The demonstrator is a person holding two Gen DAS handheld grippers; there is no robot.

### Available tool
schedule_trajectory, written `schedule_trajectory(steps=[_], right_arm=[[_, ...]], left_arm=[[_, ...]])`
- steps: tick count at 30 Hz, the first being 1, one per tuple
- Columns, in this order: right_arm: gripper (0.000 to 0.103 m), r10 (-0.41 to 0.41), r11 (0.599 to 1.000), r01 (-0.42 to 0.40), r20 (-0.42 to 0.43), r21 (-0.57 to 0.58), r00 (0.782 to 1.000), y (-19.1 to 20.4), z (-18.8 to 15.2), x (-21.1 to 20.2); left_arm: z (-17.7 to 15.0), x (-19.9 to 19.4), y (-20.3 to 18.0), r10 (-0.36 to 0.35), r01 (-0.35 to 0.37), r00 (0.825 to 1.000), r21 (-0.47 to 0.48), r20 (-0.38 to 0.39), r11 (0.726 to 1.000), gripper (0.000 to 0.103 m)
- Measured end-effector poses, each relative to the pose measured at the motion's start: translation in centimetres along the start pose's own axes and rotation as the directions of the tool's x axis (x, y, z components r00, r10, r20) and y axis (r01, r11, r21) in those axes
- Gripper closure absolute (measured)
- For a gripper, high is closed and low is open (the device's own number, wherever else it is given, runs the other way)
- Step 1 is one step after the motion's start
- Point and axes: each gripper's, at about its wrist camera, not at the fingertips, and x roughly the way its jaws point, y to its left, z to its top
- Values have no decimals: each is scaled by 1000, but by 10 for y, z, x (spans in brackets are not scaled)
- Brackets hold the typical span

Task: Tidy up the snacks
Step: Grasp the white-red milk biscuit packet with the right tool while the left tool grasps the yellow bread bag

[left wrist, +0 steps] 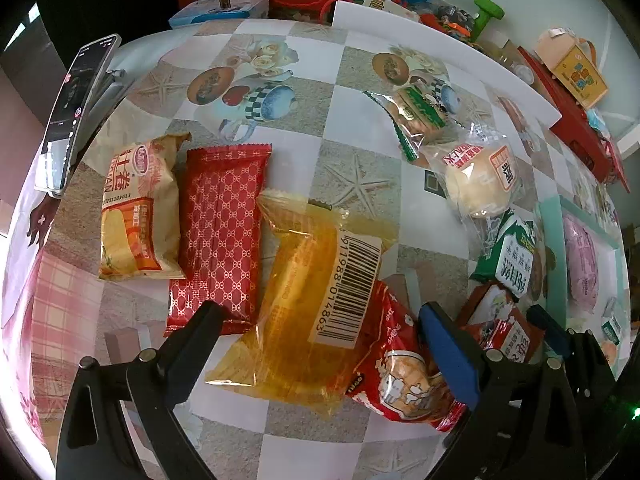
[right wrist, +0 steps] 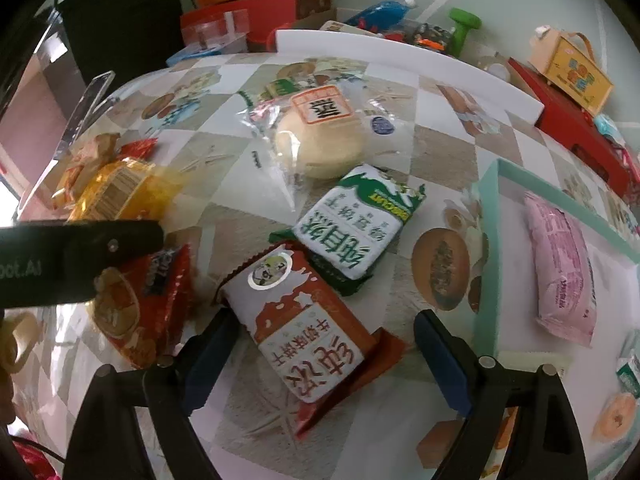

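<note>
The right gripper (right wrist: 320, 356) is held spread, its jaws astride the red-and-white biscuit packet (right wrist: 308, 332) without pinching it. The packet lies on the table (right wrist: 400, 432), near its front edge, just left of the teal tray (right wrist: 486, 264); its long axis runs diagonally between the jaws. The left gripper (left wrist: 320, 344) is likewise spread, over the yellow packet (left wrist: 304, 304).

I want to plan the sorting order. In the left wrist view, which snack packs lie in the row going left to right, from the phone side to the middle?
Cream chip bag → red patterned pack → clear yellow pack with barcode → red cartoon-printed pack.
</note>
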Motion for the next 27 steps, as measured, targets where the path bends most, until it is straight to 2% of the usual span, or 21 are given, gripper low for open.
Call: schedule_trajectory(steps=[4,7,10,12,18,23,27], right_arm=[[29,-6,999,6,10,46,1000,-9,1,-2],[38,3,998,-4,13,61,1000,-9,2,-5],[44,19,999,-19,6,49,1000,-4,1,-7],[46,33,999,-33,3,35,999,2,0,-8],[49,37,999,-37,-18,-15,999,20,-6,-10],[53,39,999,-39,-21,24,999,9,-7,-9],[55,35,998,-34,-21,45,999,1,-7,-9]], left_arm=[[-1,-3,4,-13,13,1000,-11,-1,1000,6],[-1,-5,6,-22,23,1000,-10,4,1000,12],[-1,-5,4,-26,26,1000,-5,5,1000,13],[-1,-6,4,-37,37,999,-5,5,999,19],[-1,-8,0,-76,76,997,-10,2,997,20],[-1,-9,8,-156,155,988,-65,-10,986,20],[-2,-11,12,-148,147,989,-87,-7,985,21]])
